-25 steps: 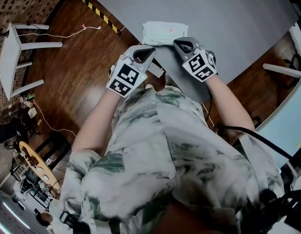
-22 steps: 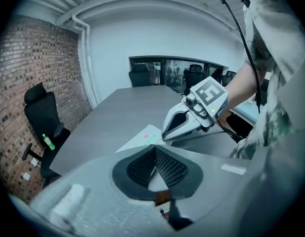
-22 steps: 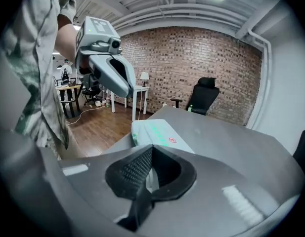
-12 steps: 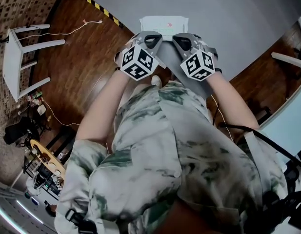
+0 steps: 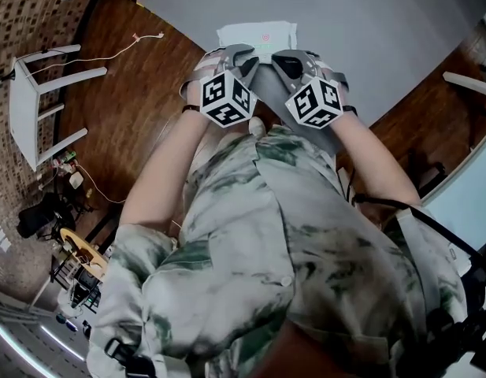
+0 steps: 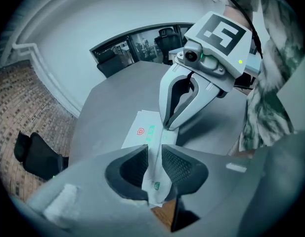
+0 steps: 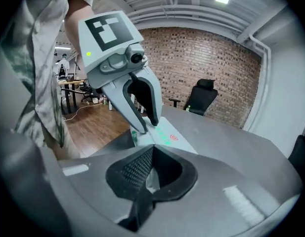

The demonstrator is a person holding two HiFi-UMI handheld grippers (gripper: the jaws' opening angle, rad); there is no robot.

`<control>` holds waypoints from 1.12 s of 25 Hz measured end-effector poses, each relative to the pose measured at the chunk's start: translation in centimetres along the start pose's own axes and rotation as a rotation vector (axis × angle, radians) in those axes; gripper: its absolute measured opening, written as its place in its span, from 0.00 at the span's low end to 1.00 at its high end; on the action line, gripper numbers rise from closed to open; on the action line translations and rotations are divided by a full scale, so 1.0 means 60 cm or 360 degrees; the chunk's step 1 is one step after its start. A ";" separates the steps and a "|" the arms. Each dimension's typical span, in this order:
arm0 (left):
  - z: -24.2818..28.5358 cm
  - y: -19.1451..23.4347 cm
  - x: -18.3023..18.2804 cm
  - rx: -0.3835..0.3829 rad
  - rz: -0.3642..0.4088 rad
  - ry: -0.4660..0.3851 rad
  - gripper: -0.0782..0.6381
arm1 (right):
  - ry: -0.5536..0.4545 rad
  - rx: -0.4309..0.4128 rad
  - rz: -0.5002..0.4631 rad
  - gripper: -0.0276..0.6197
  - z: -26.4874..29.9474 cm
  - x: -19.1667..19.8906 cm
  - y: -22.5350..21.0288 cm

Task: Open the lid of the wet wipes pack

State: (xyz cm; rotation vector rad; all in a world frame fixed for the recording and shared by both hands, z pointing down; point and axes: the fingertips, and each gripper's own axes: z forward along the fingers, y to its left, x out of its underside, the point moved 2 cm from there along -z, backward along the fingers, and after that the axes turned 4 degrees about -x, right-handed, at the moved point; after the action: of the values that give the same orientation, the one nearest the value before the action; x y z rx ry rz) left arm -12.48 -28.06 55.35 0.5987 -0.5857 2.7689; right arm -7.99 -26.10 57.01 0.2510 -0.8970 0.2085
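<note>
**Two grippers pinch wipes pack at table's edge**

A person in a green-and-white patterned shirt (image 5: pixel 250 235) holds both grippers side by side over a white wipes pack (image 5: pixel 257 35). The pack lies flat near the edge of a grey table (image 5: pixel 369 30), in the upper middle of the head view. The left gripper (image 6: pixel 153 164) has its jaws drawn close on the pack's near end, with the white wrapper caught between the ribbed pads. The right gripper (image 7: pixel 147 172) has its jaws almost together, a sliver of the same white wrapper between them. Each gripper's view shows the other's tips resting on the pack beside its own. A red mark and green print show on the pack's top face. A wooden floor (image 5: pixel 124 109) fills the left of the head view, and a brick wall (image 7: pixel 201 53) stands behind the table in the right gripper view.
</note>
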 end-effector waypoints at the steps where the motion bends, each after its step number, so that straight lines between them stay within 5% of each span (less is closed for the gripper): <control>1: 0.003 -0.001 0.000 0.0004 0.0011 0.0012 0.23 | -0.0004 0.0001 0.0003 0.04 0.000 0.001 0.000; 8: 0.008 -0.001 0.002 0.0107 -0.0105 0.0043 0.20 | -0.0016 0.0006 0.0021 0.04 0.001 0.003 0.003; 18: -0.004 0.006 -0.003 0.0232 -0.0108 0.0047 0.15 | -0.0024 0.0001 0.0041 0.04 0.000 -0.004 0.002; 28: -0.032 0.072 -0.027 0.0179 -0.0233 -0.0066 0.14 | -0.0046 -0.0021 0.0073 0.04 -0.002 -0.009 0.001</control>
State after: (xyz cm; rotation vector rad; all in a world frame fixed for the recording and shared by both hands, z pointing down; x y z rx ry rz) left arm -13.07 -31.33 51.56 0.6951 -0.3794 2.6702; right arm -8.25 -26.04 56.49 0.2217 -0.9331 0.2418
